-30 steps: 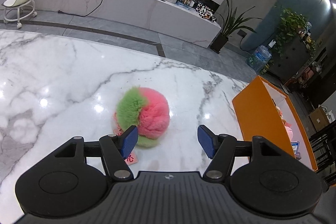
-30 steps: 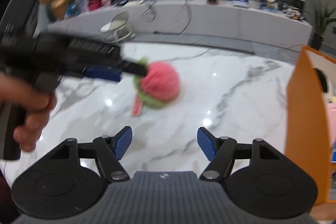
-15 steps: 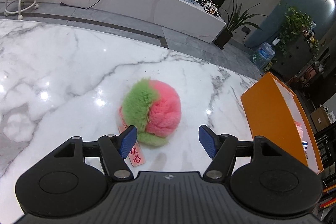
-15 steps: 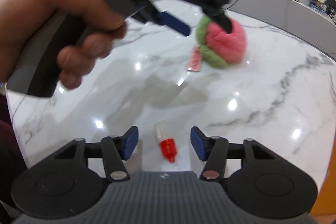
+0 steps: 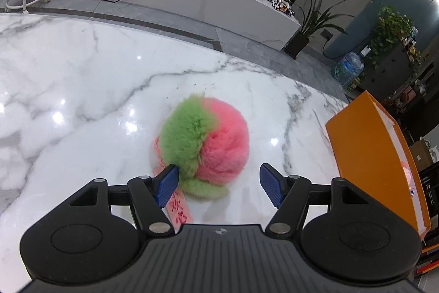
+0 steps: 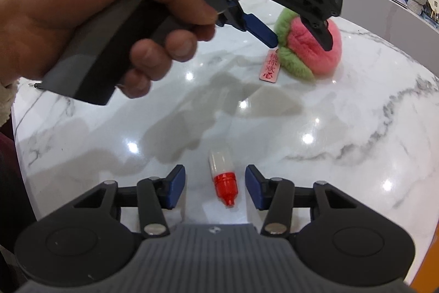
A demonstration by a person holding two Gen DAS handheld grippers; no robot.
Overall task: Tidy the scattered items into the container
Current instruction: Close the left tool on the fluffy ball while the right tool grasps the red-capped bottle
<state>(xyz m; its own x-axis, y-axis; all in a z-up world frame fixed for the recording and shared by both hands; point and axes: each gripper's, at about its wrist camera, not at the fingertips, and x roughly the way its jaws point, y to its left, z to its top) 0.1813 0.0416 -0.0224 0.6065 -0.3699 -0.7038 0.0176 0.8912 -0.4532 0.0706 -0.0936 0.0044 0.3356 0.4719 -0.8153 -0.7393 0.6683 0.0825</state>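
Note:
A fluffy pink and green plush peach [image 5: 204, 142] with a pink tag [image 5: 178, 210] lies on the white marble table [image 5: 68, 89]. My left gripper [image 5: 219, 184] is open around its near side, the left pad brushing the green fur, the right pad apart. In the right wrist view the same peach [image 6: 310, 51] sits far off between the left gripper's fingers [image 6: 260, 28]. A small white bottle with a red cap [image 6: 223, 179] lies between the pads of my right gripper [image 6: 215, 190], whose jaws are closing; the pads stand clear of it.
An orange open box [image 5: 367, 153] stands at the table's right edge with a pink item inside. A person's hand [image 6: 109, 13] grips the left tool's handle, filling the upper left of the right wrist view. Beyond the table lie a low white counter, potted plants and a stool.
The left gripper has come down closer around the peach. The right gripper swung down onto the red-capped bottle, and its jaws have narrowed around it.

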